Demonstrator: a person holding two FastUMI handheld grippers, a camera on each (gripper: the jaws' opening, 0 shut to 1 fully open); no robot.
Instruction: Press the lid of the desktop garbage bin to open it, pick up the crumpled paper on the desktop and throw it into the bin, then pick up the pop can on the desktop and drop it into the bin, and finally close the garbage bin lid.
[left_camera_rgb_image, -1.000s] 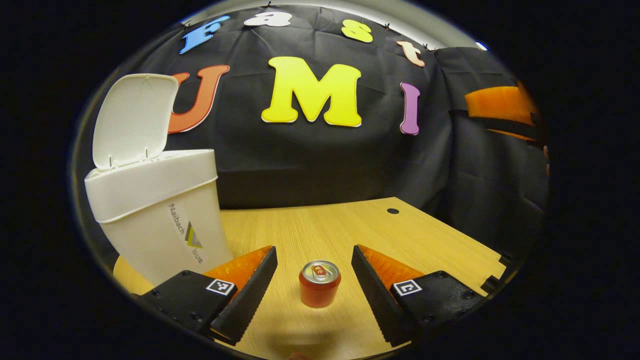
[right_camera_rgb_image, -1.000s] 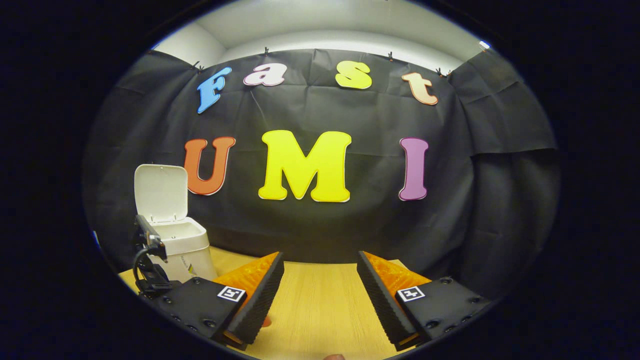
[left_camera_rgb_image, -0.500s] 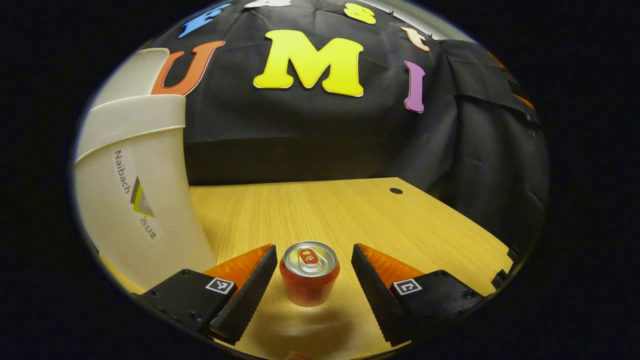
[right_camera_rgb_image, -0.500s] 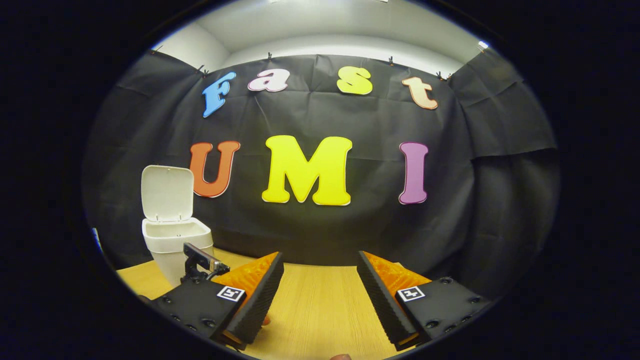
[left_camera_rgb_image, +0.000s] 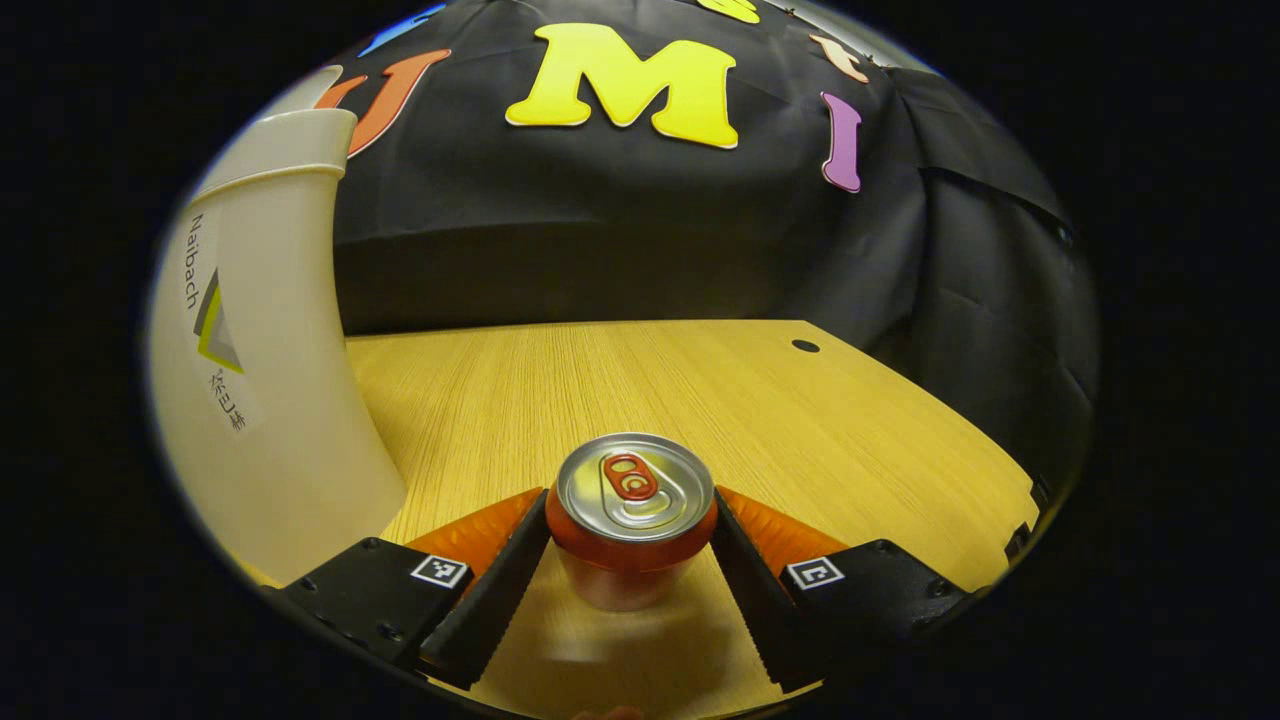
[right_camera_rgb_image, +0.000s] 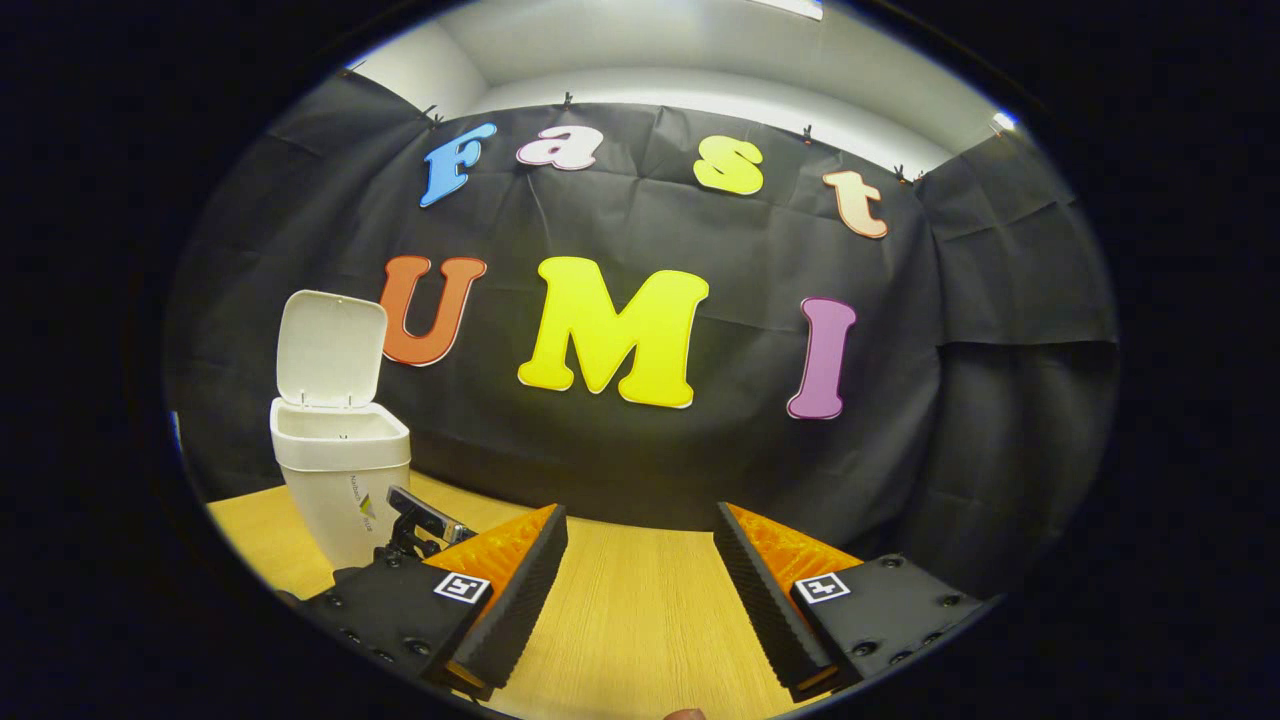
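A red pop can (left_camera_rgb_image: 632, 520) with a silver top stands upright on the wooden table (left_camera_rgb_image: 700, 380). It sits right between the fingers of my left gripper (left_camera_rgb_image: 628, 495), which is open and spread about as wide as the can. The white garbage bin (left_camera_rgb_image: 270, 400) rises close on the left in the left gripper view. From the right gripper view the bin (right_camera_rgb_image: 345, 490) stands at the far left with its lid (right_camera_rgb_image: 330, 345) up. My right gripper (right_camera_rgb_image: 640, 510) hovers open over the table with nothing between its fingers. Part of the left gripper's body (right_camera_rgb_image: 425, 520) shows beside the bin.
The table has a small dark hole (left_camera_rgb_image: 805, 346) toward its back right corner, and its right edge (left_camera_rgb_image: 1010, 500) runs along the black cloth wall. Bare wood lies behind the can and to the bin's right.
My left gripper has come down and forward, so the can went from ahead of the fingertips to between them. The bin looms larger. The right gripper has barely shifted.
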